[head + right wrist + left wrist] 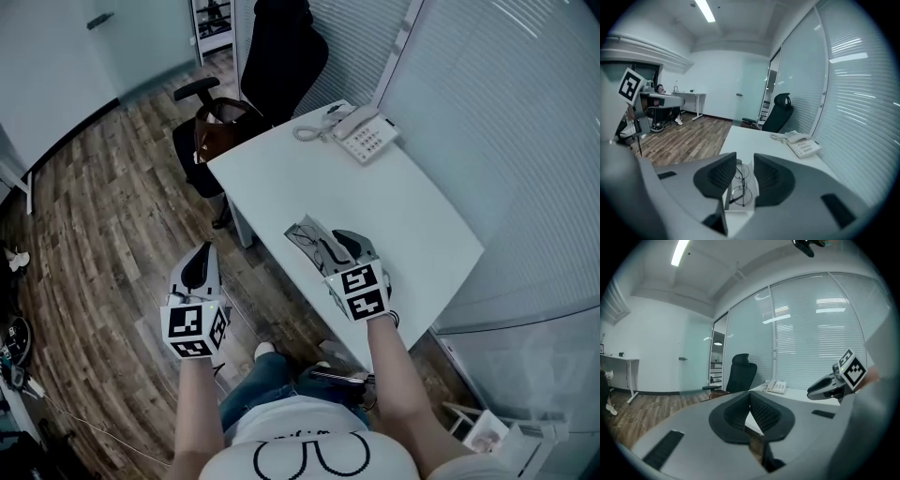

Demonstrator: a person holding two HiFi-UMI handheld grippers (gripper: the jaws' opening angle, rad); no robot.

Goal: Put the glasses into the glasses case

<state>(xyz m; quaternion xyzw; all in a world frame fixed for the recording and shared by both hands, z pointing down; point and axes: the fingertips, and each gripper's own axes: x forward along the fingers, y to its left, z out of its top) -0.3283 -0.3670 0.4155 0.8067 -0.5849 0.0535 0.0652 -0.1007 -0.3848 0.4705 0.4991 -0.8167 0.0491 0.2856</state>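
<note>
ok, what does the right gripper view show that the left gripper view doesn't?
Right gripper view only: the glasses lying in the open case on the desk, seen between the right gripper's open jaws, not gripped. Left gripper view only: the right gripper seen from the side, and the left gripper with its jaws shut on nothing. Both: phone, chair, desk.

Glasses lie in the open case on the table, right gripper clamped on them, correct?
Not clamped: the right gripper view shows the right gripper open, clear of the glasses, which do lie in the open case on the table.
</note>
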